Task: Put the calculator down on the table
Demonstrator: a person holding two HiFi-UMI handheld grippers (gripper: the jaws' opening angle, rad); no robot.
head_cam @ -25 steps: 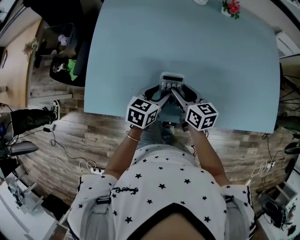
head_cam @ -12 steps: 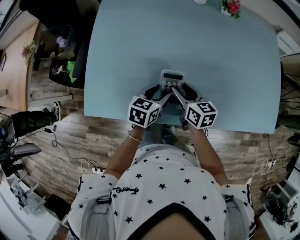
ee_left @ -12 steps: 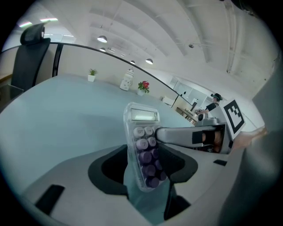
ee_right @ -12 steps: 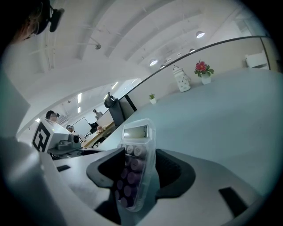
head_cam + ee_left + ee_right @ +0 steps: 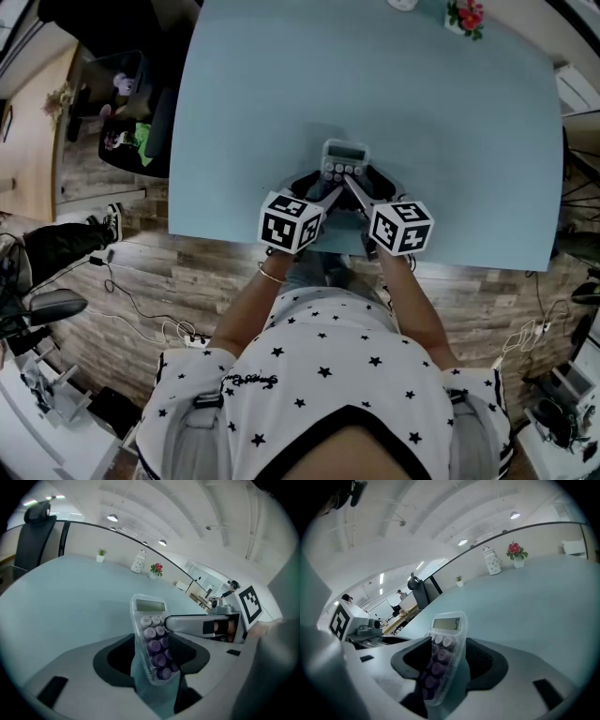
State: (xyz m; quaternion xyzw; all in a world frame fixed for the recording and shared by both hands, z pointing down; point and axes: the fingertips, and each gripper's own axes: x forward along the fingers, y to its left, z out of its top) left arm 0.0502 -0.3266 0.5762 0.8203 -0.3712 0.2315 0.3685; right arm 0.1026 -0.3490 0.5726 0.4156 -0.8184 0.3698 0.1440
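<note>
A clear calculator (image 5: 345, 159) with purple keys lies on the pale blue table (image 5: 375, 84), just inside its near edge. It sits where my two grippers meet. The calculator (image 5: 152, 639) is between the jaws of my left gripper (image 5: 152, 657), which are opening, with a gap on its left side. My right gripper (image 5: 447, 660) also has the calculator (image 5: 443, 653) between its opening jaws, and table shows between the case and the right pad. In the head view the left gripper (image 5: 323, 187) and right gripper (image 5: 366, 187) point inward at the calculator's lower end.
A small flower pot (image 5: 463, 15) and a white object (image 5: 401, 3) stand at the table's far edge. A dark chair (image 5: 141, 103) is off the table's left side. The table's near edge (image 5: 356, 255) runs right under my hands, with wood floor and cables below.
The calculator and both grippers have edged slightly farther onto the table. The jaws stand a little wider around the calculator.
</note>
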